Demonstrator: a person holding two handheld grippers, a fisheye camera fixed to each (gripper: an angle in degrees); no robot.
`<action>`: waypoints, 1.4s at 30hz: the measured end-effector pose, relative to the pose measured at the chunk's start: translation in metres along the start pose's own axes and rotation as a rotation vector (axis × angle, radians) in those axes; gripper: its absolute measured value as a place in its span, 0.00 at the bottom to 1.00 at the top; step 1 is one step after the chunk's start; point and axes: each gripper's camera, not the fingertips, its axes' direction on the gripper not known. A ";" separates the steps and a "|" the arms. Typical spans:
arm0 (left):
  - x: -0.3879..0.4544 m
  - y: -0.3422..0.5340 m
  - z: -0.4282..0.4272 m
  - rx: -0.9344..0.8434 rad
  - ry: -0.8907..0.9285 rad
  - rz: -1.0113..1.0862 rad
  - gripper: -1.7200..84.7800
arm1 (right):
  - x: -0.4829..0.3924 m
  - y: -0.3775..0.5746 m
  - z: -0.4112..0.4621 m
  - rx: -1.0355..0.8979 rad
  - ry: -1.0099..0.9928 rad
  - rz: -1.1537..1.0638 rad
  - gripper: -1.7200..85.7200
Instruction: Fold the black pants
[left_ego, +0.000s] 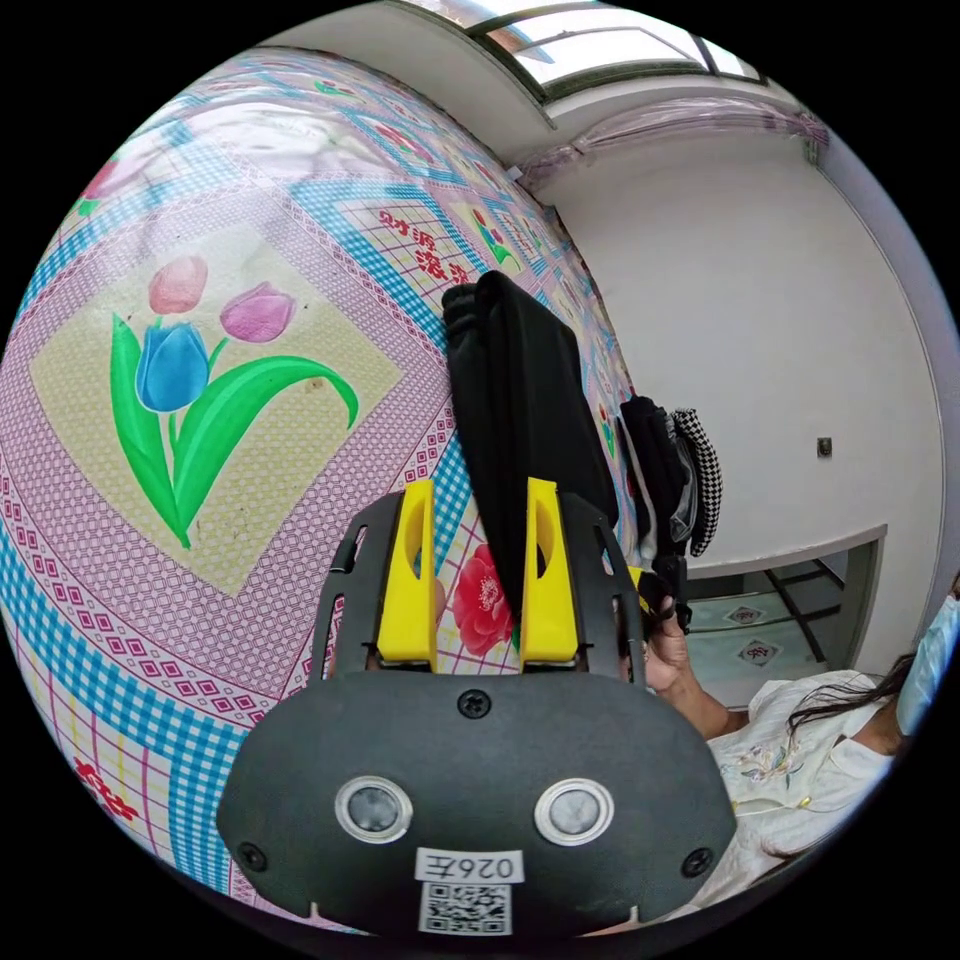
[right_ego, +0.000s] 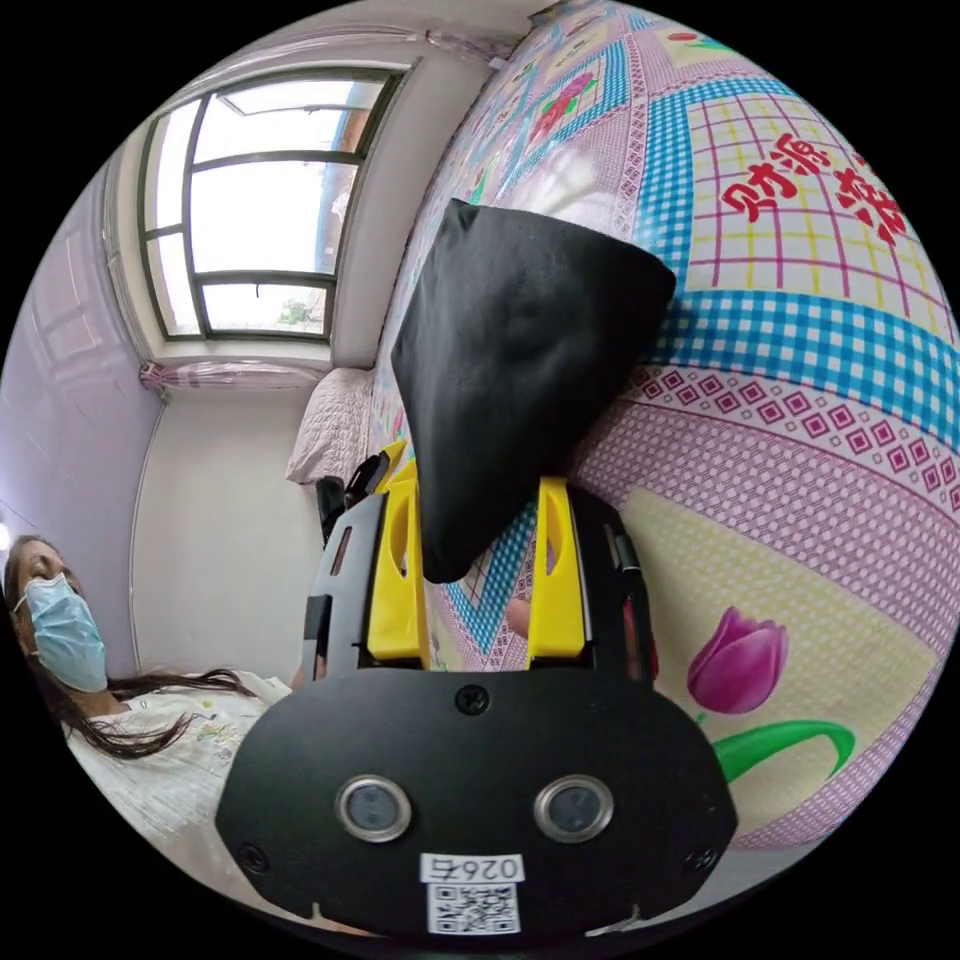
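Nearest to the pants, in the left gripper view, we see our left gripper (left_ego: 478, 575) with its yellow jaws spread apart. The black pants (left_ego: 520, 400) come down between the two jaws, close against one of them, but the other jaw stands away from the cloth — so we do not hold anything there. In the right gripper view our right gripper (right_ego: 478, 570) is the same: jaws wide, and a corner of the black pants (right_ego: 510, 370) hangs down between them, touching perhaps one jaw, not pressed by both.

The pants lie on the patterned bedspread (left_ego: 250, 420), already gathered into a thick, compact bundle of several layers, so we judge the folding is nearly finished or finished. The cloth looks soft and rather light; it bends and sags at the free corner, it is not stiff. We think it will not slip much, but the layers can slide over each other and open again if we lift by one layer only. The better place to hold is a folded edge, taking all layers together, one gripper near each end of the bundle.

Beyond the pants, at the bedspread's edge, another dark bundle with a checked cloth (left_ego: 705, 470) rests, and a hand (left_ego: 668, 650) of a person is near it. Farther from the pants stands a window (right_ego: 250, 200).
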 end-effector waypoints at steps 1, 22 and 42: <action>-0.005 -0.005 -0.007 0.001 0.003 -0.002 0.18 | 0.001 -0.001 0.000 0.003 -0.008 0.010 0.17; -0.048 -0.051 -0.101 -0.045 0.133 -0.053 0.21 | 0.051 -0.051 -0.006 -0.041 -0.378 0.335 0.03; -0.074 -0.129 -0.123 -0.020 0.461 -0.168 0.28 | 0.073 -0.016 -0.018 -0.027 -0.455 0.331 0.02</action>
